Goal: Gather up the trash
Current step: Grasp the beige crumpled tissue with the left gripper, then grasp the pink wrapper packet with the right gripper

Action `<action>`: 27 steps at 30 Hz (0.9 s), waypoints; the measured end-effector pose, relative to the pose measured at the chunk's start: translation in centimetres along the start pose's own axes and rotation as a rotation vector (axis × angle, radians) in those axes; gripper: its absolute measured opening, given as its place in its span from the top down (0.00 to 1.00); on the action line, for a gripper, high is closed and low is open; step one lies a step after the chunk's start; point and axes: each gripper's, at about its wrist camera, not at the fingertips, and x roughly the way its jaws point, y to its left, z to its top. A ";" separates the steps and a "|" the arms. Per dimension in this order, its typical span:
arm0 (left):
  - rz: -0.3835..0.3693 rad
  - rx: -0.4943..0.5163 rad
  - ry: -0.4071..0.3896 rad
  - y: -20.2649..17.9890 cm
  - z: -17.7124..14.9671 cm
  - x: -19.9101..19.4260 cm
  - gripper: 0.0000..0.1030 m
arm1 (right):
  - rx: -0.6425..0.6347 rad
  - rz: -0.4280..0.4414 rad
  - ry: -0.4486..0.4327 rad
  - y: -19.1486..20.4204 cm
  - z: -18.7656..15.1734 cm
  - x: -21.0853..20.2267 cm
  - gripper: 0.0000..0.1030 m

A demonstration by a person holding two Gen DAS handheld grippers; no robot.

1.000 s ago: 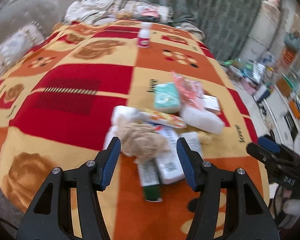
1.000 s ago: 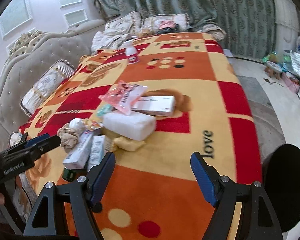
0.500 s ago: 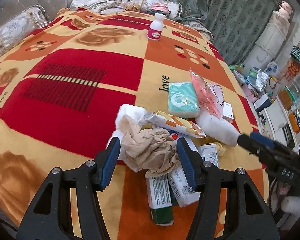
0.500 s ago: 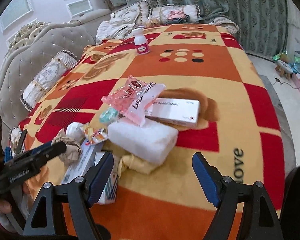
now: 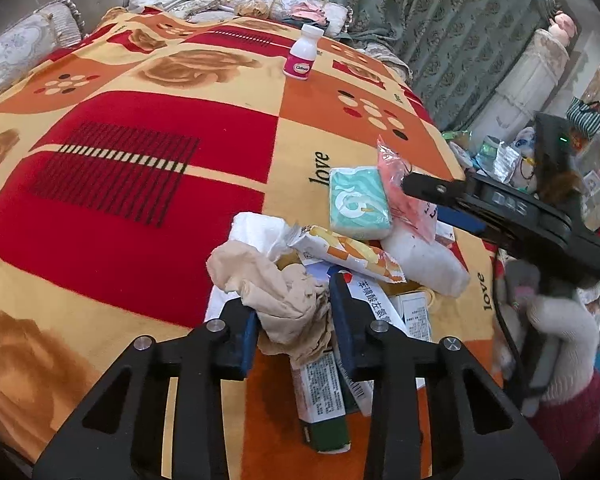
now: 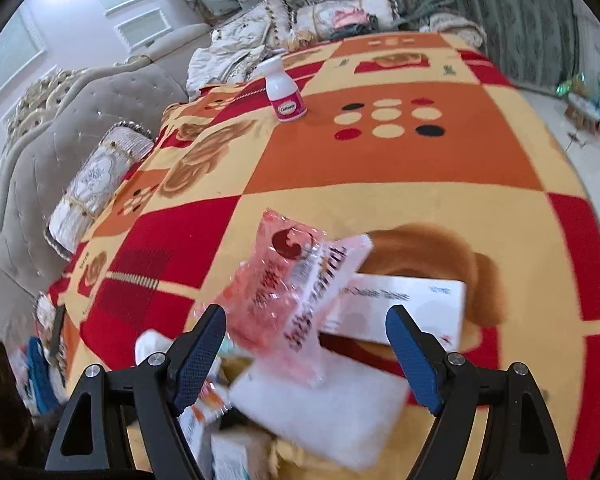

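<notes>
Your left jaws have just been closing and now pinch the crumpled beige tissue (image 5: pixel 288 304) atop the bed's trash pile, soft and weightless, so hold its bulk, while your right gripper (image 6: pixel 306 356) hangs released over the slippery pink wrapper (image 6: pixel 296 296).

A red, orange and cream patchwork blanket (image 5: pixel 148 184) carries a beige crumpled cloth (image 5: pixel 284 300), a teal-and-white tissue pack (image 5: pixel 358 202), a translucent pink wrapper (image 6: pixel 296 288) and a white, pink-labelled bottle (image 5: pixel 303 58).
</notes>
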 end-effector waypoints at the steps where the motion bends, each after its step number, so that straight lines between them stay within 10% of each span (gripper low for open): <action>1: 0.000 -0.001 -0.002 0.1 0.0 -0.1 0.73 | 0.009 0.008 0.004 0.1 0.2 0.4 0.22; 5: -0.006 -0.007 -0.017 0.3 0.1 -1.2 0.74 | 0.013 0.028 0.029 0.2 0.0 1.8 0.24; 8: -0.007 0.006 -0.042 0.0 0.3 -2.4 0.74 | -0.011 0.021 0.017 0.3 -0.4 1.7 0.59; 12: -0.016 0.023 -0.068 -0.7 0.5 -3.8 0.74 | -0.044 0.041 -0.007 0.6 -0.8 0.2 0.71; 27: -0.066 0.111 -0.113 -5.7 -0.3 -6.3 0.74 | -0.052 0.041 -0.104 -0.9 -3.6 -7.3 0.67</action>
